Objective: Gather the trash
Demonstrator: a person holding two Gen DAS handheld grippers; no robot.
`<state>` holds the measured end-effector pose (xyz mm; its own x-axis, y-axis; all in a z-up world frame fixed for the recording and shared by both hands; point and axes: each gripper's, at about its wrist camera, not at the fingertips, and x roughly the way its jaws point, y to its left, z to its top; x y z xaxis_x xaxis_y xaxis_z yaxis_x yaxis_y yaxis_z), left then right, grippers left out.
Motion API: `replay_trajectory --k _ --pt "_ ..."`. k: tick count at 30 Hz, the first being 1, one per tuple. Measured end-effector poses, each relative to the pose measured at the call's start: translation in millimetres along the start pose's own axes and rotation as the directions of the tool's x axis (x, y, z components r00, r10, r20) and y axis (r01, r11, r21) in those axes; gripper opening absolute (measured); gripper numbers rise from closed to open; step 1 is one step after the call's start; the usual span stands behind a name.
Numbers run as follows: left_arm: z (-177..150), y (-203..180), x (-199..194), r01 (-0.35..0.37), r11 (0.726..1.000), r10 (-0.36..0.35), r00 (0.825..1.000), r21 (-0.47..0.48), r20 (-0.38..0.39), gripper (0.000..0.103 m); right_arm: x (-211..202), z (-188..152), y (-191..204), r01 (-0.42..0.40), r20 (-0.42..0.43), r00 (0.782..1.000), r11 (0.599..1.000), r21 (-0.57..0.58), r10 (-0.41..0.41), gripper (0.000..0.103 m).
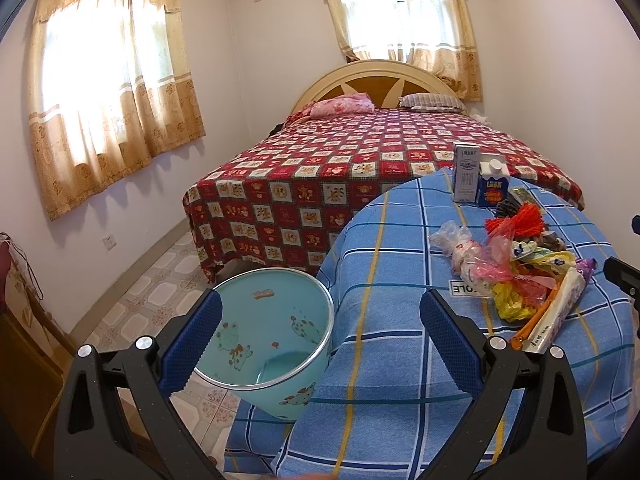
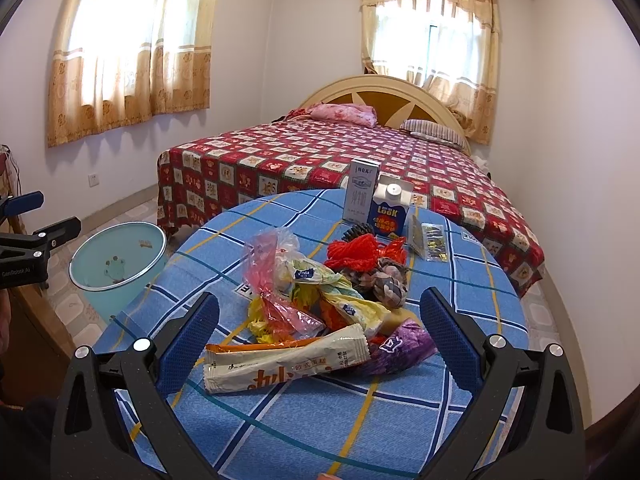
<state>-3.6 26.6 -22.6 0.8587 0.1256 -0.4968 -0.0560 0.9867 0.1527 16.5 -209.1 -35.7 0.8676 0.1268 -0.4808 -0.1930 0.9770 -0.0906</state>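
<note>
**Blue checked tabletop with trash pile and bin at its left edge**

Left wrist view: the left gripper (image 1: pixel 320 332) was spread wide and held nothing, poised over the tabletop's (image 1: pixel 384 344) left edge. A teal bin (image 1: pixel 276 332) stood on the floor against that edge; no trash showed in the part of its interior visible past the gripper. The trash pile (image 1: pixel 516 268) of crumpled plastic bags lay toward the right edge, with a white carton (image 1: pixel 466 172) and a blue carton (image 1: pixel 494 186) upright side by side at the far edge.

Right wrist view: the right gripper (image 2: pixel 320 336) was likewise wide apart and empty, framing the near side of the pile. A long white snack wrapper (image 2: pixel 288 364) lay nearest, just beside a purple wrapper (image 2: pixel 404 346); red netting (image 2: pixel 352 254) sat farther back.

Judged step: first pick. Closing on the long wrapper across its narrow width, low against the cloth, should secure it without dragging neighbouring bags; thin film may slip.
</note>
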Motion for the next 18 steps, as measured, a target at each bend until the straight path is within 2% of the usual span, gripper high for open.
replay_trajectory --k 18 --pt "0.3 -2.2 0.3 0.002 1.000 -0.002 1.000 0.004 -0.003 0.097 3.3 -2.7 2.4 -0.004 -0.006 1.000 1.000 -0.008 0.004 0.098"
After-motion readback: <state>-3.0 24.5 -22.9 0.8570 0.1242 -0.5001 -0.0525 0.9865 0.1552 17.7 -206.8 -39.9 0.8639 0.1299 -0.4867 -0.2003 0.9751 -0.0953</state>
